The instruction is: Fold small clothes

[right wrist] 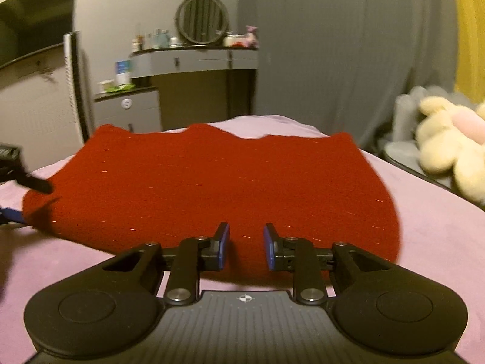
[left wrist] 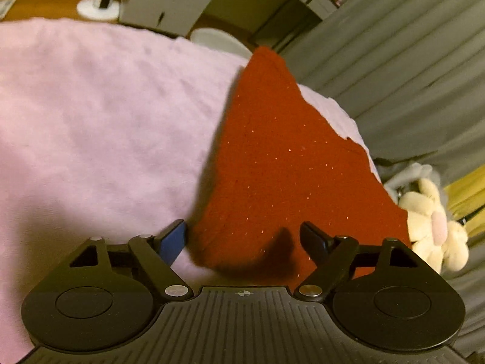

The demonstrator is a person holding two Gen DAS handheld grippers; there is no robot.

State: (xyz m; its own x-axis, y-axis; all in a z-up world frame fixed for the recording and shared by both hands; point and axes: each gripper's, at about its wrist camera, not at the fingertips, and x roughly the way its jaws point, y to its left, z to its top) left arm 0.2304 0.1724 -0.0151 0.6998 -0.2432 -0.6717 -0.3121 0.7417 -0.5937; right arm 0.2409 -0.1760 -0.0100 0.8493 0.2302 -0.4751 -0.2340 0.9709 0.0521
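Lying flat on the soft pink blanket (right wrist: pixel 424 242) is a small red knit garment (right wrist: pixel 212 182) with tiny shiny flecks in it. It is spread out wide, and its far edge looks wavy. The right gripper (right wrist: pixel 246 244) sits at the near edge of the red cloth. Its blue pads (right wrist: pixel 223 242) stand a little apart, and the cloth shows in the gap; the pads do not squeeze it. The left gripper (left wrist: pixel 242 236) is at one side corner of the garment with its fingers spread wide, one on each side of that corner, not pinching it. A cream plush toy (right wrist: pixel 448 148) rests beside the bed. A grey dresser with a round mirror (right wrist: pixel 202 19) stands behind.
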